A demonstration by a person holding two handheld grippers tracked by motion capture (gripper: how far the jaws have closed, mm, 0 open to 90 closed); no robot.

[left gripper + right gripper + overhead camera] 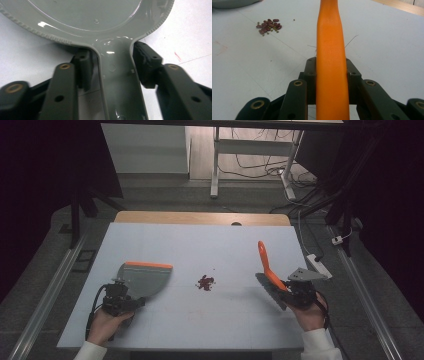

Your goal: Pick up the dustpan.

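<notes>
Beans (205,282) sit in a little pile mid-table, and we've got the left gripper (126,296) clamped on the grey dustpan's (145,277) handle just left of them. Right of the beans, our right gripper (294,292) pinches the orange brush (266,265) handle tight.

dustpan (142,279): grey, orange front edge | brush (266,265): orange handle | beans (205,282): dark red, few green | bench (200,245): white | fingers (310,72): black

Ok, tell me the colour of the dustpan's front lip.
Orange lip on a grey dustpan; high view shows it best.
</notes>
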